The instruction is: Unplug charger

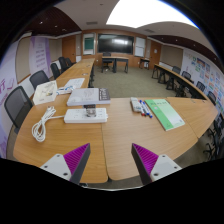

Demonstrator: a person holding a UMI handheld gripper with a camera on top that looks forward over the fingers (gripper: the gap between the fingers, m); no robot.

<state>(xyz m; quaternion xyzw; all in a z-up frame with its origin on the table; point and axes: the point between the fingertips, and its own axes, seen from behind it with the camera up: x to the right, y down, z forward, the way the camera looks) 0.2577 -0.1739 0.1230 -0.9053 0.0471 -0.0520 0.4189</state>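
A coiled white cable (43, 123) lies on the wooden table (120, 135), well ahead of my fingers and to their left. Next to it rests a flat white box (86, 115), with another white box (85, 96) beyond that one. I cannot make out a plug or a socket from here. My gripper (112, 164) hangs over the table's near part, open, with only bare tabletop between the purple pads (78, 160). It touches nothing.
A green booklet (166, 113) and some pens (142, 106) lie ahead to the right. A white device (45, 92) sits far left. Black chairs (17, 104) line the table's left side. More tables and a wall screen (111, 44) stand at the back.
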